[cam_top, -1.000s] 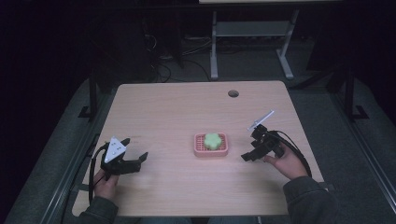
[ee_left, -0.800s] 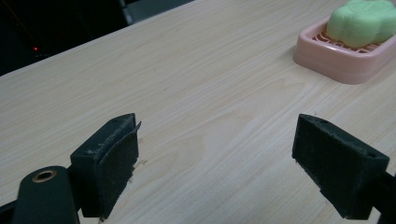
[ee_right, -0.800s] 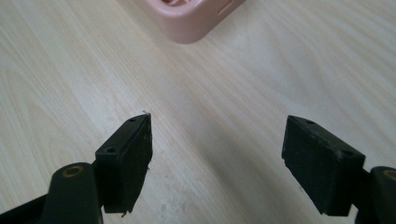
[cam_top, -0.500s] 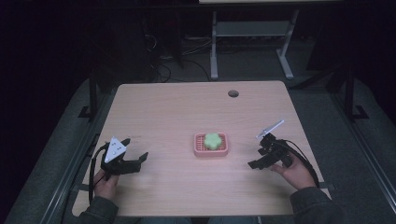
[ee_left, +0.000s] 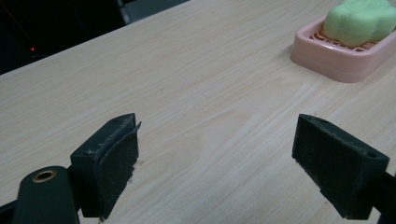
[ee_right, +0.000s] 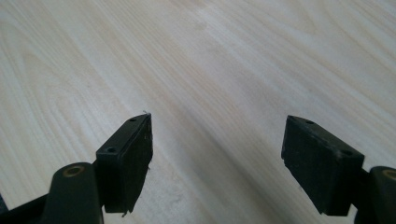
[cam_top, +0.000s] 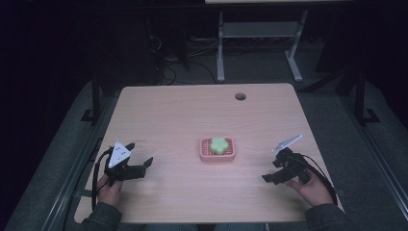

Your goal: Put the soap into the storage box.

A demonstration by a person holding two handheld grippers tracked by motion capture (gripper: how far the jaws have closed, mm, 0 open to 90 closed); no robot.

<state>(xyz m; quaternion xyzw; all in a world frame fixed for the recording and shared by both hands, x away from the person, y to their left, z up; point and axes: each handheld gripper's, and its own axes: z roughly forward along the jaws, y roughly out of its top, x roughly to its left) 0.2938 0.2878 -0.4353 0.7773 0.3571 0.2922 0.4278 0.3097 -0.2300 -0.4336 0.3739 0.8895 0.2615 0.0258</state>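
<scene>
A pink soap dish [cam_top: 206,153] sits near the middle of the wooden table [cam_top: 183,115], with a green flower-shaped soap [cam_top: 219,144] lying in it. In the left gripper view the dish [ee_left: 327,60] and soap [ee_left: 359,21] appear at the top right. My left gripper [cam_top: 140,156] rests low at the table's left front, open, pointing toward the dish. Its jaws stand wide apart over bare wood [ee_left: 217,140]. My right gripper [cam_top: 270,171] is at the right front, open and empty, well clear of the dish. Bare wood lies between its black pads [ee_right: 128,154].
A round cable hole [cam_top: 240,96] lies in the table near its far edge. Behind the table stand a white metal frame [cam_top: 260,38] and loose cables [cam_top: 168,62] on a dark floor. Dark rails run along both sides of the table.
My right gripper has drawn back from beside the dish toward the table's right front edge and sunk lower. The left gripper, dish and soap have stayed put.
</scene>
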